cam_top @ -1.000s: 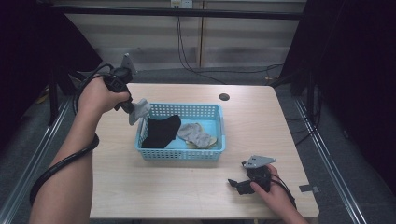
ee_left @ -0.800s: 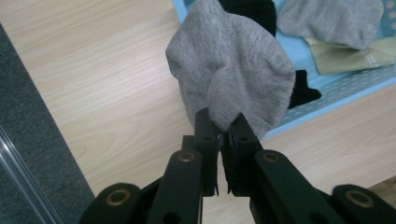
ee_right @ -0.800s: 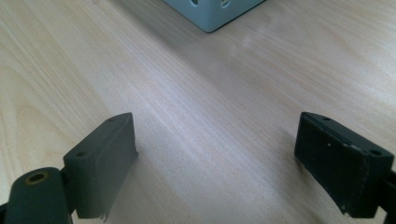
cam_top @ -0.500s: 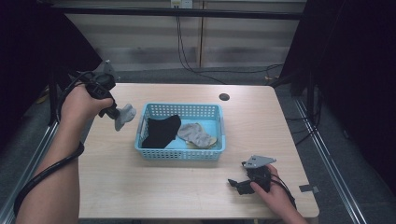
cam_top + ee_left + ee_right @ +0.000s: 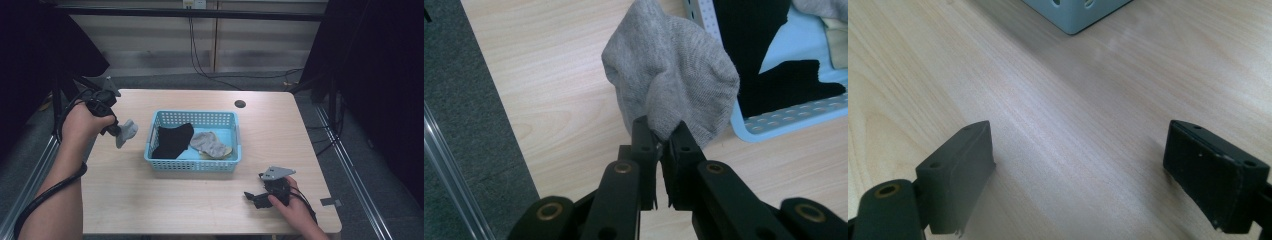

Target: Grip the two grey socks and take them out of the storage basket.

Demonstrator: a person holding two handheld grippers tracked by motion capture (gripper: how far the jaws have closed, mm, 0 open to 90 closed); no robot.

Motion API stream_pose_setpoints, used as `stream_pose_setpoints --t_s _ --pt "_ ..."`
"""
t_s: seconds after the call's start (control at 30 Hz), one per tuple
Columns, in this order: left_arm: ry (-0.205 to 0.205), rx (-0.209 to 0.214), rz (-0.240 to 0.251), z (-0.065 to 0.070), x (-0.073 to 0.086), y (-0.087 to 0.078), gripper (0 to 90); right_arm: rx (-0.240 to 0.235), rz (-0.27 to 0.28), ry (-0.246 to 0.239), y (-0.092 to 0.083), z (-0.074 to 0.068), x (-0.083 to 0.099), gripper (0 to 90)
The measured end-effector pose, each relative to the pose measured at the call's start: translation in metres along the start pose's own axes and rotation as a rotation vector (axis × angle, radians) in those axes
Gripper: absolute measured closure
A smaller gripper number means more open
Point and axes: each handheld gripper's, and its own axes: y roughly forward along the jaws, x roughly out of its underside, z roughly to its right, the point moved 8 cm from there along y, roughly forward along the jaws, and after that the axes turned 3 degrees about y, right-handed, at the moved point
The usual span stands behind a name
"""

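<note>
Left gripper (image 5: 120, 132) pinches the soft grey knitted sock (image 5: 127, 132) at left of frame; lower it flat beside the blue perforated plastic basket (image 5: 192, 165) before you release.

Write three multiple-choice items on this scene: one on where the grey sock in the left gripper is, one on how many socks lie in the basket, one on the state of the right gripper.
1. Where is the grey sock?
A. Hanging over the table, left of the blue basket
B. Inside the basket
C. Under the right gripper

2. How many socks lie in the basket?
A. None
B. Two
C. Five

3. How do the right gripper's jaws stand?
A. Shut on a sock
B. Shut on nothing
C. Wide open, with bare wood between them

Key: 1 A, the left gripper pinches it outside the basket's wall. 2 B, a black sock and a light grey sock lie there. 3 C, the right gripper view shows it.
</note>
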Motion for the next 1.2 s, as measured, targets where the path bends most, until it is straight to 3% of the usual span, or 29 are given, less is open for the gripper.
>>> stream_pose_setpoints --t_s 0.1,0.2,0.37,0.67,0.87,1.03,1.07,1.2 --pt "-0.014 0.004 0.004 -0.001 0.001 0.004 82.5 0.003 -0.001 0.001 0.0 0.0 0.0 12.1" --pt "-0.047 0.014 0.036 0.001 -0.002 0.006 69.6 0.004 0.001 0.0 0.0 0.0 0.0 12.1" --pt "-0.038 0.011 0.047 0.005 -0.006 0.004 63.9 0.003 0.001 0.002 0.0 0.0 0.0 12.1" --pt "0.039 0.021 0.052 0.033 -0.023 0.008 59.0 0.003 -0.001 0.0 0.0 0.0 0.0 12.1" --pt "0.09 0.033 0.077 0.058 -0.038 0.013 50.1 0.004 0.0 0.0 0.0 0.0 0.0 12.1" --pt "0.146 0.055 0.096 0.081 -0.05 0.022 41.7 0.004 0.002 0.0 0.0 0.0 0.0 12.1" --pt "0.174 0.057 0.095 0.086 -0.052 0.025 40.9 0.004 0.001 0.0 0.0 0.0 0.0 12.1" --pt "0.187 0.082 0.093 0.104 -0.057 0.035 39.6 0.003 0.001 0.0 0.0 0.0 0.0 12.1"
